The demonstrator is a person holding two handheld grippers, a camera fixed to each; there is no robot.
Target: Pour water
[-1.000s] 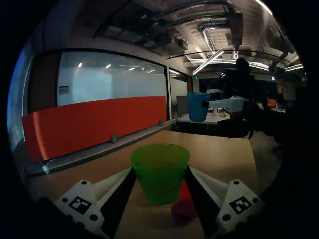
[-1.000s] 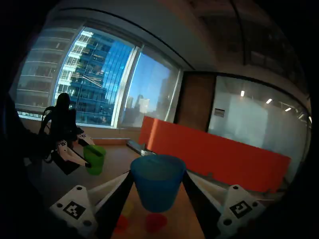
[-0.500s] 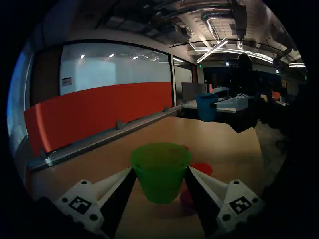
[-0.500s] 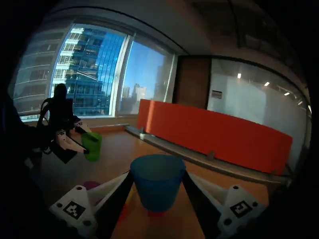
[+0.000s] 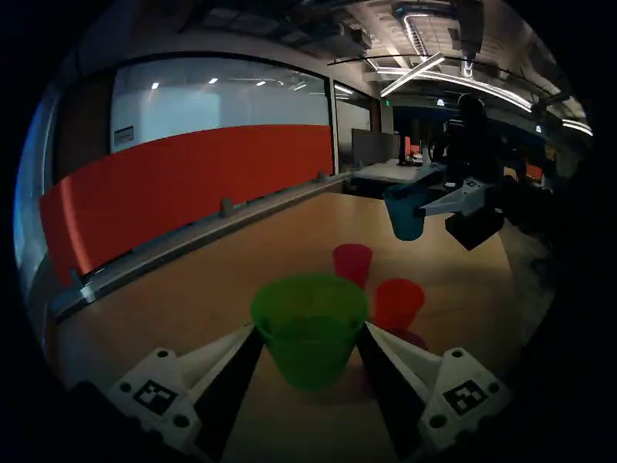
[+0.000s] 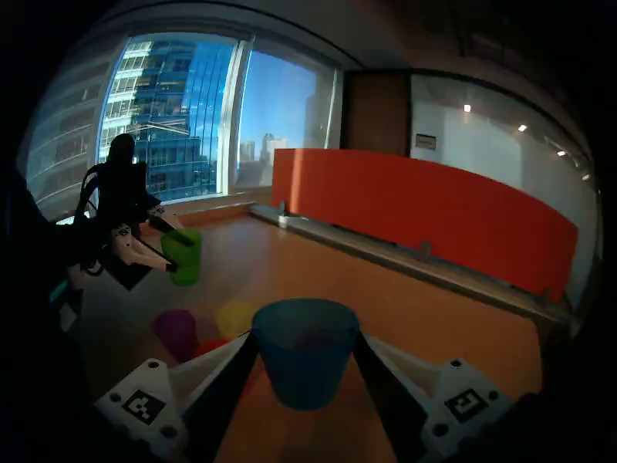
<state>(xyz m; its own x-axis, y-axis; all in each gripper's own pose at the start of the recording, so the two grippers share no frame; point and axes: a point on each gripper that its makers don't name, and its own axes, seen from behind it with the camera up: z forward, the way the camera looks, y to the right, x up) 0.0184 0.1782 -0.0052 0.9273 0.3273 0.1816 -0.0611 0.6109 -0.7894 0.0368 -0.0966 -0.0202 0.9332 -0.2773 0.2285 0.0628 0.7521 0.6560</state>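
My left gripper (image 5: 308, 333) is shut on a green cup (image 5: 310, 339), held upright above the wooden table (image 5: 231, 262). My right gripper (image 6: 305, 339) is shut on a blue cup (image 6: 305, 356), also upright. In the left gripper view the blue cup (image 5: 406, 213) hangs in the air at the far right, between the right gripper's white fingers (image 5: 455, 202). The right gripper view has the green cup (image 6: 184, 256) at the left, in the left gripper's fingers (image 6: 143, 251). I cannot tell whether either cup holds water.
Two red cups (image 5: 352, 264) (image 5: 398, 302) stand upside down on the table beyond the green cup. A purple cup (image 6: 176, 332) and a yellow cup (image 6: 235, 318) stand below the blue one. An orange partition (image 5: 185, 185) lines the table's far edge; windows (image 6: 154, 116) lie behind.
Both cameras have tipped downward, bringing the table and the small cups on it into sight. The blue cup now sits lower and nearer in the left gripper view. Both grips are unchanged.
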